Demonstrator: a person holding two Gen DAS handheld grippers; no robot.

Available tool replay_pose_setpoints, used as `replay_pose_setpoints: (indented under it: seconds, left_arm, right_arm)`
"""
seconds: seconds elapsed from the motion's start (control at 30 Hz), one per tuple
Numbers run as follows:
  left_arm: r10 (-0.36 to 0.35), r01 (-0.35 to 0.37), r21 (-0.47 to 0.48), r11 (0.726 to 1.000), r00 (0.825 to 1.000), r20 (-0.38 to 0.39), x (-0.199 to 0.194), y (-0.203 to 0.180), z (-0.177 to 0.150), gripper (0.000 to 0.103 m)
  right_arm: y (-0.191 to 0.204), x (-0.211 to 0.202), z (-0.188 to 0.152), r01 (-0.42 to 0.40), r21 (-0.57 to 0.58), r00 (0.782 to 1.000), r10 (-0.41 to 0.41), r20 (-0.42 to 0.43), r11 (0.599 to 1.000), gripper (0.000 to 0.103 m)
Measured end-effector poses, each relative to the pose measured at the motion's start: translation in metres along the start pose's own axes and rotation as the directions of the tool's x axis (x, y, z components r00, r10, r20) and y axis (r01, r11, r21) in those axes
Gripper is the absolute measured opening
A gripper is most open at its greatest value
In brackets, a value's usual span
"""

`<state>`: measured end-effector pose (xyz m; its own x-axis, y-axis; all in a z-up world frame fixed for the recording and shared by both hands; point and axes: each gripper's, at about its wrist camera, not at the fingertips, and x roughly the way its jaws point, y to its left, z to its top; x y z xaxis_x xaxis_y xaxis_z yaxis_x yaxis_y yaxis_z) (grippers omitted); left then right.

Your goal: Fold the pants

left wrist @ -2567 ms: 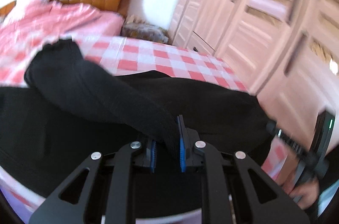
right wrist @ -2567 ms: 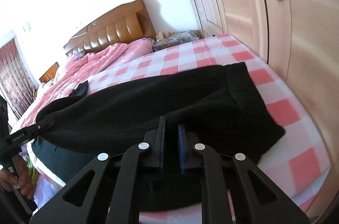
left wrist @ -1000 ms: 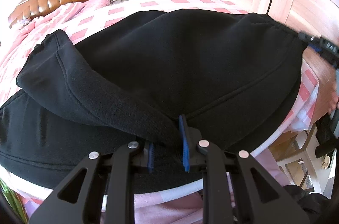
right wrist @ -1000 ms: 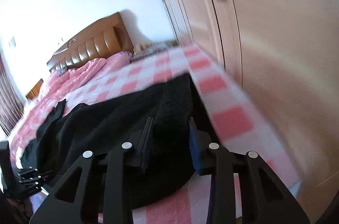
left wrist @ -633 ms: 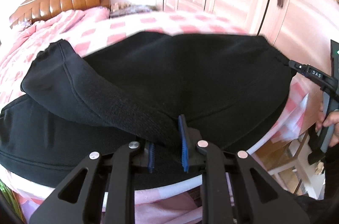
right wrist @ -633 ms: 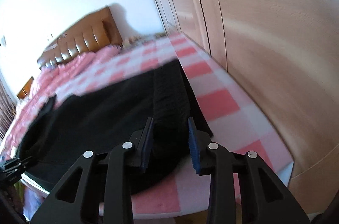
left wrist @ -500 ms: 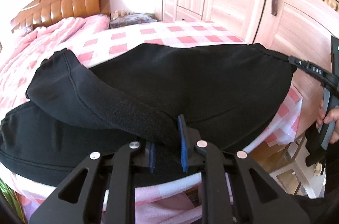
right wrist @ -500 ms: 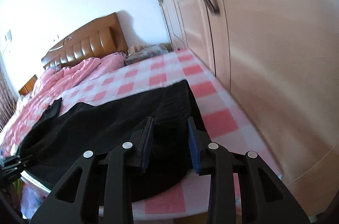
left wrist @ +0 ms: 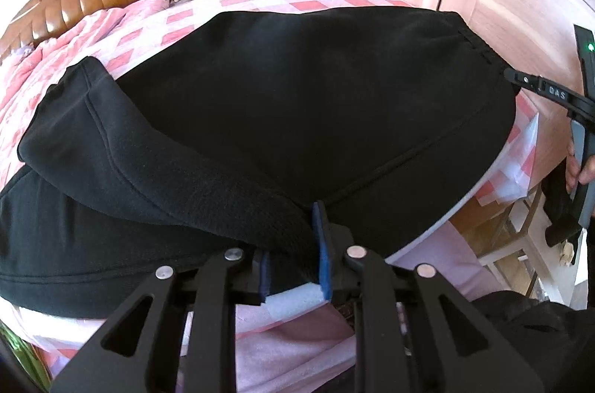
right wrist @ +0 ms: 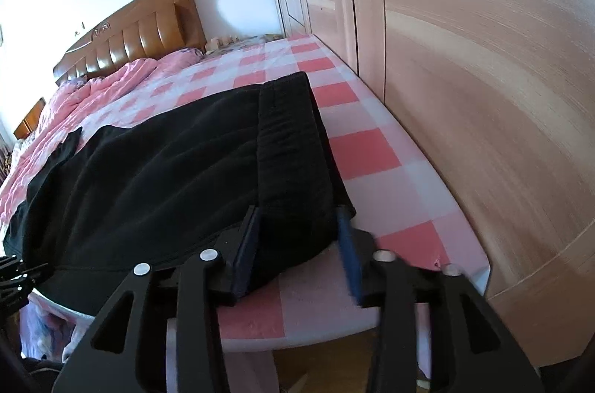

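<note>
- Bed with a pink-and-white checked sheet (right wrist: 368, 147), running from the near edge back to a brown padded wooden headboard (right wrist: 130, 36); a rumpled pink quilt (right wrist: 108, 84) is heaped below the headboard.
- Pale wooden wardrobe doors (right wrist: 465, 58) stand just beside the bed's right edge.
- Black fleece pants (left wrist: 316, 88) lie spread across the near part of the sheet, waistband end (right wrist: 290, 140) toward the wardrobe. One black pant leg (left wrist: 122, 147) is lifted and doubled back over the rest — its cuff end points toward the quilt.
- Left gripper (left wrist: 292, 257), black with blue pads: jaws drawn narrow, pinching the thick fold of the lifted leg at the near bed edge; cloth fills the gap between the pads.
- Right gripper (right wrist: 299, 250): jaws set wider, straddling the waistband corner at the near edge. The left pad (right wrist: 247, 244) touches the cloth; the right pad looks blurred, and a firm grip there cannot be told.
- In the left wrist view the right gripper's tip (left wrist: 539, 90) meets the waistband at the far right, a hand (left wrist: 580, 166) on its handle.
</note>
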<state>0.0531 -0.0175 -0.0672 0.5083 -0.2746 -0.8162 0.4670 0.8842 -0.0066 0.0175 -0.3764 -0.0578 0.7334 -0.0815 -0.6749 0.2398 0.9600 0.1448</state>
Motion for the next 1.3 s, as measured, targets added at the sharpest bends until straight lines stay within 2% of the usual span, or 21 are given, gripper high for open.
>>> replay_pose_setpoints:
  seconds: [0.03, 0.07, 0.13, 0.17, 0.2, 0.27, 0.37, 0.47, 0.57, 0.63, 0.7, 0.73, 0.77, 0.83, 0.93, 1.0, 1.07, 1.1, 1.17, 1.23, 1.3]
  left_arm:
    - [-0.003, 0.003, -0.005, 1.000, 1.000, 0.000, 0.000, 0.001, 0.000, 0.023]
    - [-0.003, 0.003, -0.011, 1.000, 1.000, 0.000, 0.000, 0.000, 0.000, 0.029]
    - [0.002, -0.002, -0.027, 1.000, 1.000, 0.002, -0.001, 0.004, 0.000, 0.050]
    - [0.004, -0.004, -0.036, 0.999, 1.000, 0.004, -0.003, 0.005, 0.000, 0.065]
    - [0.008, -0.007, -0.045, 0.999, 1.000, 0.011, -0.004, 0.007, -0.001, 0.073]
    - [0.009, -0.008, -0.051, 0.999, 1.000, 0.022, -0.009, 0.012, -0.003, 0.074]
    - [0.030, -0.028, -0.052, 0.998, 0.999, 0.029, -0.014, 0.017, -0.006, 0.078]
    - [0.080, -0.077, -0.057, 0.995, 0.996, 0.045, -0.022, 0.024, -0.009, 0.087]
    - [0.139, -0.135, -0.053, 0.989, 0.987, 0.084, -0.039, 0.036, -0.014, 0.094]
    - [0.185, -0.178, -0.075, 0.981, 0.978, 0.101, -0.050, 0.055, -0.020, 0.094]
    - [0.274, -0.261, -0.128, 0.957, 0.956, 0.103, -0.056, 0.090, -0.032, 0.094]
    - [0.306, -0.287, -0.174, 0.942, 0.947, 0.095, -0.059, 0.112, -0.039, 0.094]
    - [0.321, -0.298, -0.215, 0.930, 0.943, 0.084, -0.061, 0.130, -0.045, 0.094]
    - [0.372, -0.330, -0.353, 0.876, 0.927, 0.056, -0.070, 0.188, -0.063, 0.094]
    - [0.470, -0.402, -0.486, 0.776, 0.883, 0.019, -0.086, 0.265, -0.080, 0.094]
    - [0.492, -0.423, -0.517, 0.745, 0.870, -0.003, -0.087, 0.303, -0.083, 0.094]
    - [0.464, -0.414, -0.520, 0.747, 0.885, -0.037, -0.076, 0.330, -0.085, 0.094]
    - [0.455, -0.418, -0.521, 0.744, 0.888, -0.063, -0.068, 0.340, -0.088, 0.093]
    - [0.465, -0.451, -0.514, 0.730, 0.878, -0.110, -0.051, 0.359, -0.094, 0.096]
    - [0.459, -0.422, -0.544, 0.725, 0.885, -0.075, -0.049, 0.368, -0.099, 0.099]
    - [0.452, -0.419, -0.570, 0.707, 0.887, -0.091, -0.044, 0.379, -0.099, 0.100]
  right_arm:
    - [0.000, -0.003, 0.001, -0.004, -0.002, 1.000, 0.004, 0.002, 1.000, 0.054]
    - [0.002, -0.010, 0.002, -0.011, -0.008, 1.000, 0.011, 0.015, 1.000, 0.072]
    - [0.011, -0.024, 0.005, 0.010, -0.041, 0.998, -0.008, 0.058, 0.999, 0.088]
    - [0.019, -0.033, 0.008, 0.024, -0.075, 0.996, -0.017, 0.087, 0.997, 0.088]
    - [0.027, -0.038, 0.010, 0.031, -0.106, 0.994, -0.020, 0.106, 0.994, 0.088]
    - [0.052, -0.047, 0.015, 0.005, -0.162, 0.992, 0.016, 0.127, 0.987, 0.088]
    - [0.101, -0.036, 0.013, -0.118, -0.254, 0.986, 0.143, 0.081, 0.960, 0.088]
    - [0.156, -0.010, 0.002, -0.155, -0.379, 0.984, 0.178, 0.024, 0.912, 0.088]
    - [0.189, 0.022, -0.007, -0.203, -0.407, 0.979, 0.197, -0.058, 0.891, 0.088]
    - [0.200, 0.040, -0.014, -0.192, -0.426, 0.981, 0.163, -0.104, 0.884, 0.088]
    - [0.201, 0.057, -0.025, -0.183, -0.424, 0.980, 0.131, -0.150, 0.887, 0.092]
    - [0.194, 0.055, -0.024, -0.208, -0.380, 0.977, 0.170, -0.131, 0.901, 0.092]
    - [0.193, 0.054, -0.024, -0.209, -0.381, 0.976, 0.170, -0.133, 0.901, 0.092]
    - [0.198, 0.051, -0.022, -0.193, -0.401, 0.978, 0.145, -0.148, 0.895, 0.092]
    - [0.201, 0.049, -0.013, -0.181, -0.367, 0.979, 0.131, -0.158, 0.913, 0.092]
    - [0.203, 0.046, -0.007, -0.179, -0.353, 0.981, 0.138, -0.137, 0.918, 0.092]
    - [0.210, 0.054, -0.006, -0.172, -0.363, 0.980, 0.120, -0.161, 0.916, 0.092]
    - [0.214, 0.062, -0.009, -0.168, -0.374, 0.978, 0.106, -0.182, 0.912, 0.096]
    - [0.218, 0.066, -0.010, -0.160, -0.384, 0.981, 0.105, -0.161, 0.909, 0.099]
    - [0.217, 0.072, -0.005, -0.171, -0.367, 0.978, 0.113, -0.173, 0.914, 0.099]
    - [0.219, 0.078, -0.004, -0.170, -0.371, 0.978, 0.109, -0.180, 0.913, 0.099]
